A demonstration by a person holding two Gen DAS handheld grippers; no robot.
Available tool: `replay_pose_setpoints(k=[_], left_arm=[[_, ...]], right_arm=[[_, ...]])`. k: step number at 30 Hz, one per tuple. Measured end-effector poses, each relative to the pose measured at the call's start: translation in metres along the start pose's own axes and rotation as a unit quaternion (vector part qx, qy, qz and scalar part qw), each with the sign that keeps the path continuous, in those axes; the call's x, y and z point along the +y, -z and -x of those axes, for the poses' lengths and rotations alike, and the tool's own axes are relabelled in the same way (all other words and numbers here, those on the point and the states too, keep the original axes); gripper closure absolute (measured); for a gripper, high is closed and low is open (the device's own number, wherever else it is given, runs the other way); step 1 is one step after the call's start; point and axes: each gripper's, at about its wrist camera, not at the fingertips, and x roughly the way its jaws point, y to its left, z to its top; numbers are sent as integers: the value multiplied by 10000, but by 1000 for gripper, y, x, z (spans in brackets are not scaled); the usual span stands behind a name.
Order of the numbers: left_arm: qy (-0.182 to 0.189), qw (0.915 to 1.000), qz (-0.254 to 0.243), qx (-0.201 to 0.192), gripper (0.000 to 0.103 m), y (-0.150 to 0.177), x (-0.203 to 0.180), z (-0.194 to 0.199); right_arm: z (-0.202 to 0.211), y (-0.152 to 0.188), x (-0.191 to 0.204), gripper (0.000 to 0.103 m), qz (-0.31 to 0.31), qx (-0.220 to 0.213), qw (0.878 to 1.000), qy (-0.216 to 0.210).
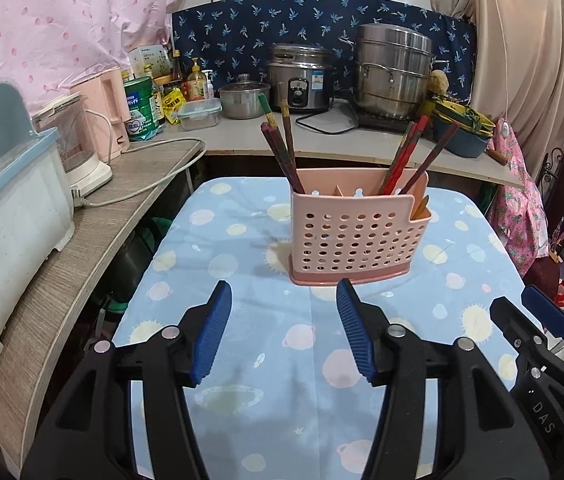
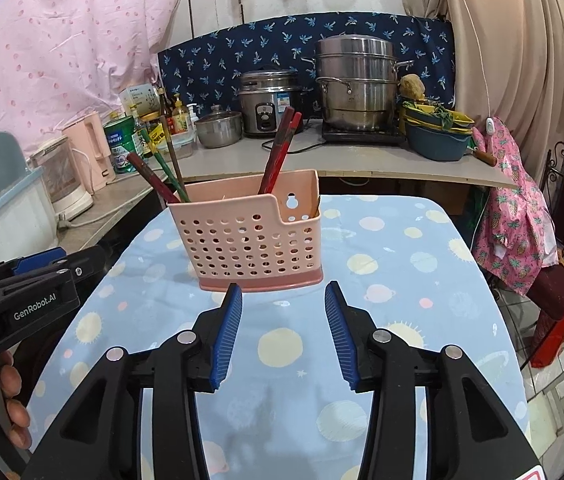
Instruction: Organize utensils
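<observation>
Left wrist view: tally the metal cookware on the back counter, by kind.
Stacked steamer pot: 1
Rice cooker: 1
Small lidded pot: 1
Total: 3

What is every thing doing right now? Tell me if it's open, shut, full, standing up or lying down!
left gripper: open, nothing between its fingers
right gripper: open, nothing between its fingers
pink holder: upright on the table, holding chopsticks
chopsticks: standing tilted in the holder, one bunch at each end
table cloth: spread flat
rice cooker: lid shut
steamer pot: lid on
small pot: lid on
</observation>
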Motion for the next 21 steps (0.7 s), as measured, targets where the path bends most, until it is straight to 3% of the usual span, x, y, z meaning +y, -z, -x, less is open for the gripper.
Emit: replay_pose_setpoints(k=[5,15,21], left_arm=[[-46,10000,-3,35,44,8,2,-2],[-168,9999,-8,-20,22,16,4,-2],[-133,9999,0,87,12,19,3,-5]], right_arm=[[-2,7,2,49,20,73,10000,-29],[-3,12,3,21,-22,128,9999,51],[-7,14,5,18,34,208,9997,137]])
